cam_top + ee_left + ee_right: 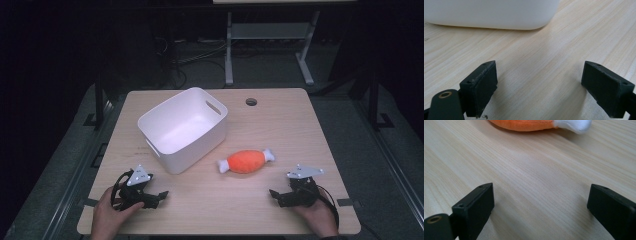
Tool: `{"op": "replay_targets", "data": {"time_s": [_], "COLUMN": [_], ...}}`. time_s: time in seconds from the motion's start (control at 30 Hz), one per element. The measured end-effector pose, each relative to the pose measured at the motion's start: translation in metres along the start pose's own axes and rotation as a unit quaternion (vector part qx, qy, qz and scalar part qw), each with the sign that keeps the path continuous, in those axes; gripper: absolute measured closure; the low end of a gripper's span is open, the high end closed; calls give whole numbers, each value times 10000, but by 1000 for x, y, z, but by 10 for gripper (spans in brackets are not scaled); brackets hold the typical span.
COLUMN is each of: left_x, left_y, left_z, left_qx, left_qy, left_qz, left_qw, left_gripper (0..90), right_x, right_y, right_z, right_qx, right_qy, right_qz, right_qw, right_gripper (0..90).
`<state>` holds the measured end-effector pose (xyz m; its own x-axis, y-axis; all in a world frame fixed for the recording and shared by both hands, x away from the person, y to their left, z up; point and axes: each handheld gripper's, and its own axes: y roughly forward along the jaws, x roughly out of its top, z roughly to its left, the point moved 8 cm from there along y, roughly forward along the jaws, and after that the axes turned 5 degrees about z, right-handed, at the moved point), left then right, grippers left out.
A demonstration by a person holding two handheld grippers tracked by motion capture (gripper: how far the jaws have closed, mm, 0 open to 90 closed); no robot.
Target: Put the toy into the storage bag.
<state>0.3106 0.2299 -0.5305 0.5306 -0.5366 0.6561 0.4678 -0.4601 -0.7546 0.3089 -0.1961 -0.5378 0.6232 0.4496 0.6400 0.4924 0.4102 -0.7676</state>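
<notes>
Both spread grippers, left (161,196) and right (274,195), rest near table edge (215,232), bare wood between.

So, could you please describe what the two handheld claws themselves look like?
Both are black. The left claw and the right claw each carry a light grey three-cornered plate on top and trail a black cable looped by the hand. In the gripper views, each claw ends in two blocky, matt black pads with small holes on their top faces, and a brass-ringed hole sits at the lower left.
</notes>
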Motion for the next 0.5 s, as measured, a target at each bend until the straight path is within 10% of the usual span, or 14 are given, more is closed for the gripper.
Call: {"op": "replay_targets", "data": {"time_s": [0.5], "left_x": [0], "left_y": [0], "left_z": [0], "left_qx": [2], "left_qy": [1], "left_qz": [1], "left_qw": [10000], "left_gripper": [125], "right_x": [14], "right_y": [-15], "right_z": [-6], "right_qx": [52], "right_qy": [-104], "right_qz": [-98], "right_qw": [9999], "right_gripper": [436]}}
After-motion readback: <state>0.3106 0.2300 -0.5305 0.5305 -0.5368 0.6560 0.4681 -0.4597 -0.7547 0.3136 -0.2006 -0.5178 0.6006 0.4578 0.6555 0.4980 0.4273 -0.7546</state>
